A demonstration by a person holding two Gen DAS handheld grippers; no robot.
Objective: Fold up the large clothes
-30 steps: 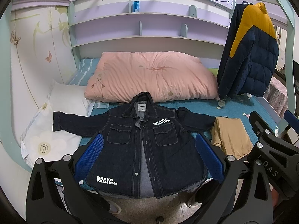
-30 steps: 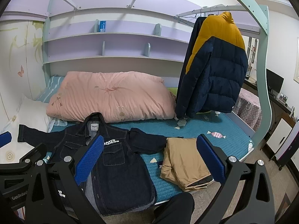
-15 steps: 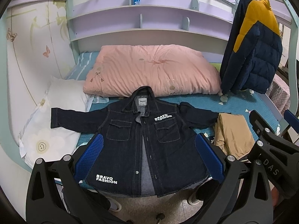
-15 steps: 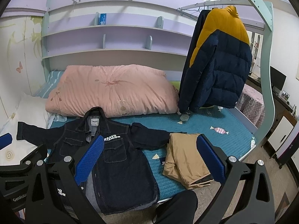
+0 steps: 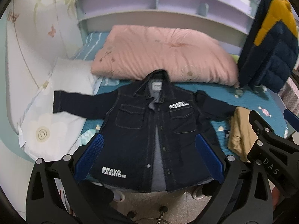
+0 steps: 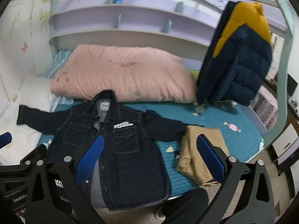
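Note:
A dark denim jacket with white "BRAVO FASHION" lettering lies flat and face up on the teal bed, both sleeves spread sideways and its hem hanging over the front edge. My left gripper hovers open above the jacket's lower half, blue pads wide apart, holding nothing. My right gripper is open too, above the jacket's right side, one pad in front of the tan garment. Neither touches the cloth.
Folded tan trousers lie right of the jacket. A pink quilt fills the back of the bed, a white pillow the left. A navy and yellow puffer coat hangs at the right. Floor and dark-clad legs show below.
Both grippers have moved forward and down toward the bed, so the jacket looks larger. Nothing on the bed has shifted and both grippers stay open.

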